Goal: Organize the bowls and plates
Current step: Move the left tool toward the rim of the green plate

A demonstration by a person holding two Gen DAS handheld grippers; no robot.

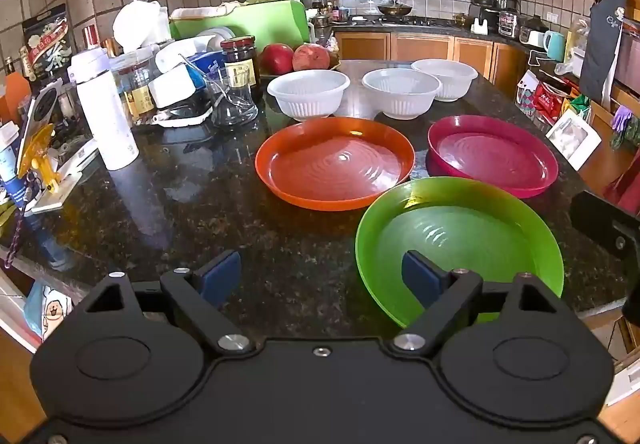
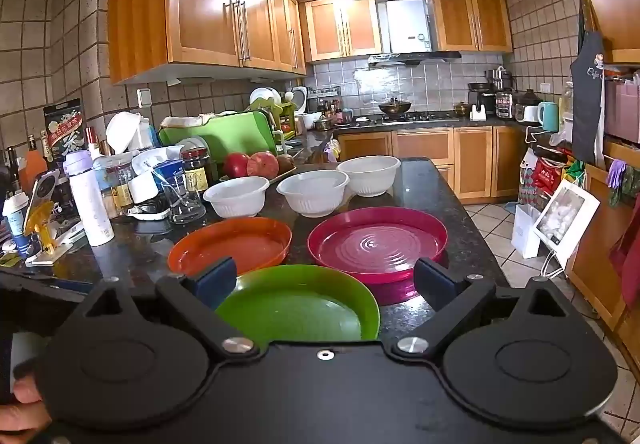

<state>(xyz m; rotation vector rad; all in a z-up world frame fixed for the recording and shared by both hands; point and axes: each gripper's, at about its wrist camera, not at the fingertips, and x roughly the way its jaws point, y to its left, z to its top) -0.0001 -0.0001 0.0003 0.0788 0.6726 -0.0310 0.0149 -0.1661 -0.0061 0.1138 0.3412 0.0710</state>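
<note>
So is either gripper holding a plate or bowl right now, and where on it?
Nothing is held. The left gripper and right gripper both stand wide open above the counter, near the green plate but not gripping it.

green plate [image 1: 460, 244]: bright green with faint ringed ripples, under the left fingers [image 1: 224, 272]
orange plate [image 1: 334, 164]: orange, ringed centre, ahead of the fingers
pink plate [image 1: 492, 154]: deep magenta, same rings
bowls [image 1: 307, 92]: three, white, ribbed sides
surface [image 1: 200, 196]: black stone, speckled brown
fingers: black arms, dark blue pads
bottle [image 1: 106, 112]: white
cutting board [image 2: 224, 134]: light green
</note>
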